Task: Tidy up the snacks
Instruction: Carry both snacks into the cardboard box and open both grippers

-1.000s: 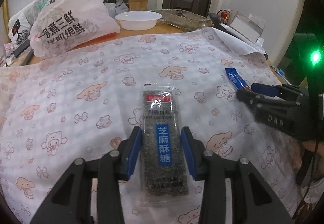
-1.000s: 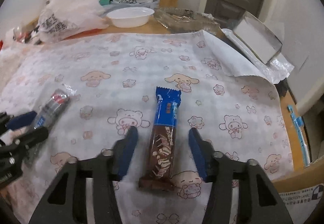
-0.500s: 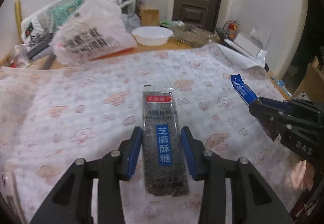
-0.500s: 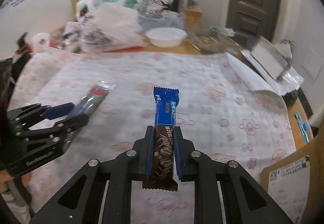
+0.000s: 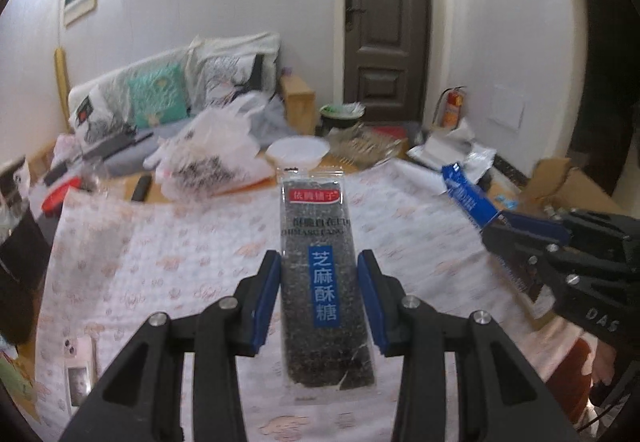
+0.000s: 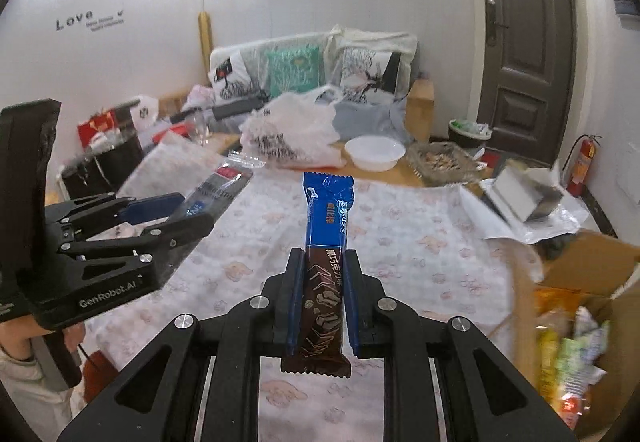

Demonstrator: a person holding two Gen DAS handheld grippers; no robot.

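Both snacks, flat on the patterned tabletop [image 5: 168, 266] a second ago, now ride above it. Our left gripper [image 5: 318, 298] has its fingers clamped on the sesame candy pack [image 5: 320, 274] at mid-length; our right gripper [image 6: 319, 300] has its fingers pressed together on the chocolate bar [image 6: 326, 242] at its lower half. We judge both light, slick-wrapped and brittle inside, best held across the narrow sides, gently.
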